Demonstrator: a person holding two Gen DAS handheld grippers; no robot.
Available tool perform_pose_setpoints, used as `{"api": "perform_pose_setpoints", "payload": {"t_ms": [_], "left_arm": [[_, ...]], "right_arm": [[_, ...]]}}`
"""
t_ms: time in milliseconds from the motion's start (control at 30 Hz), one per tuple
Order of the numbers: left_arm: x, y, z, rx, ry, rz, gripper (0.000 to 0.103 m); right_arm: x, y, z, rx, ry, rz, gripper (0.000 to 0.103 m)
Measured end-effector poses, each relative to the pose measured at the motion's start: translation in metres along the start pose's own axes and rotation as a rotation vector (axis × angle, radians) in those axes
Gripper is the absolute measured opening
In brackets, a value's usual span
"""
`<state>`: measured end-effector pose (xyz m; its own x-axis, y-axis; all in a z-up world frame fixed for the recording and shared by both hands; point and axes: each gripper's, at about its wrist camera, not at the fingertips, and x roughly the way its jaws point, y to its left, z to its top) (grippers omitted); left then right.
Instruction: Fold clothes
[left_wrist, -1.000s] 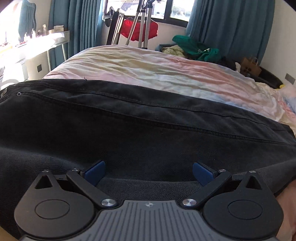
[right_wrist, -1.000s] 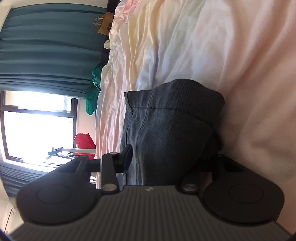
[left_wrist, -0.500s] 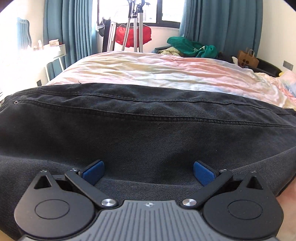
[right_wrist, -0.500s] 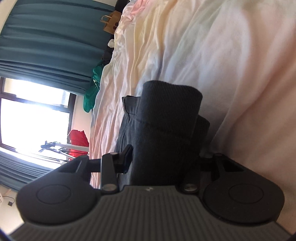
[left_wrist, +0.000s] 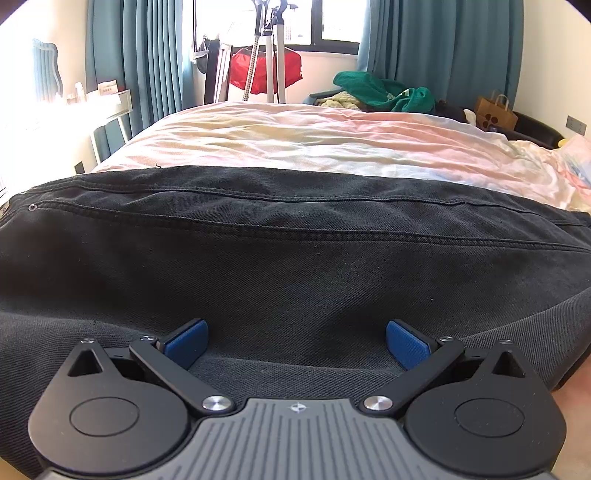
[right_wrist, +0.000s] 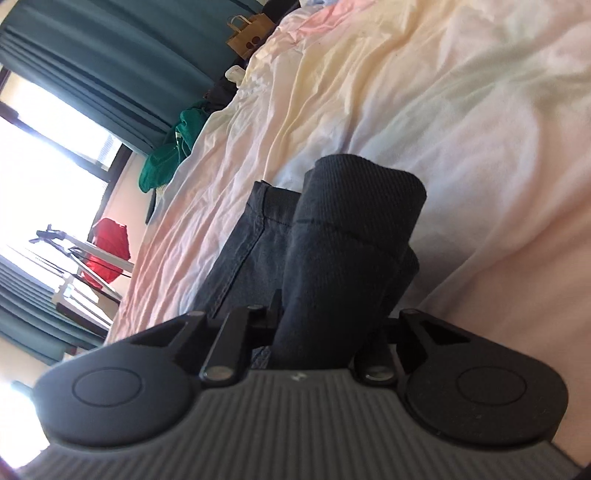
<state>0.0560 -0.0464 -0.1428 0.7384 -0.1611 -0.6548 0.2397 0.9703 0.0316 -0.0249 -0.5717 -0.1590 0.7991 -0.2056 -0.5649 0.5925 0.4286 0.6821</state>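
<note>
On the bed (left_wrist: 332, 147), black jeans (left_wrist: 295, 258) lie flat. Left tongs (left_wrist: 297, 343) gape wide, holding nothing. Right tongs (right_wrist: 332, 325), now tilted further, stay clamped on the jeans' folded end, carrying the fold onward.

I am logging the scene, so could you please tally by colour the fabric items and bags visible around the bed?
Black: 1, black jeans
Green: 1, green garment
Red: 1, red bag
Brown: 1, brown paper bag
Pastel: 1, pastel bedsheet
Total: 5
</note>
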Motion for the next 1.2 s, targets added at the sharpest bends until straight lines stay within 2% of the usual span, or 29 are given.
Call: {"api": "perform_pose_setpoints", "payload": {"t_ms": [133, 333, 600, 833, 967, 1067, 1100, 1200], "left_arm": [[0.001, 0.000, -0.001, 0.013, -0.005, 0.004, 0.103], [0.001, 0.003, 0.000, 0.014, -0.002, 0.000, 0.103], [-0.008, 0.013, 0.008, -0.050, -0.013, -0.030, 0.102], [-0.037, 0.041, 0.028, -0.202, -0.101, -0.061, 0.102], [-0.052, 0.066, 0.039, -0.287, -0.123, -0.060, 0.102], [-0.061, 0.097, 0.043, -0.413, -0.139, -0.088, 0.102], [-0.064, 0.106, 0.044, -0.453, -0.145, -0.097, 0.102], [-0.069, 0.125, 0.043, -0.531, -0.162, -0.105, 0.102]], "right_arm": [[-0.005, 0.012, 0.000, -0.041, -0.034, -0.031, 0.018], [-0.015, 0.032, 0.003, -0.118, -0.090, -0.014, 0.018], [-0.052, 0.139, -0.031, -0.442, -0.214, 0.075, 0.018], [-0.085, 0.236, -0.064, -0.733, -0.324, 0.159, 0.018], [-0.099, 0.275, -0.129, -0.958, -0.343, 0.252, 0.018], [-0.100, 0.287, -0.193, -1.113, -0.310, 0.331, 0.018], [-0.098, 0.289, -0.218, -1.163, -0.280, 0.355, 0.018], [-0.078, 0.278, -0.284, -1.294, -0.100, 0.387, 0.019]]}}
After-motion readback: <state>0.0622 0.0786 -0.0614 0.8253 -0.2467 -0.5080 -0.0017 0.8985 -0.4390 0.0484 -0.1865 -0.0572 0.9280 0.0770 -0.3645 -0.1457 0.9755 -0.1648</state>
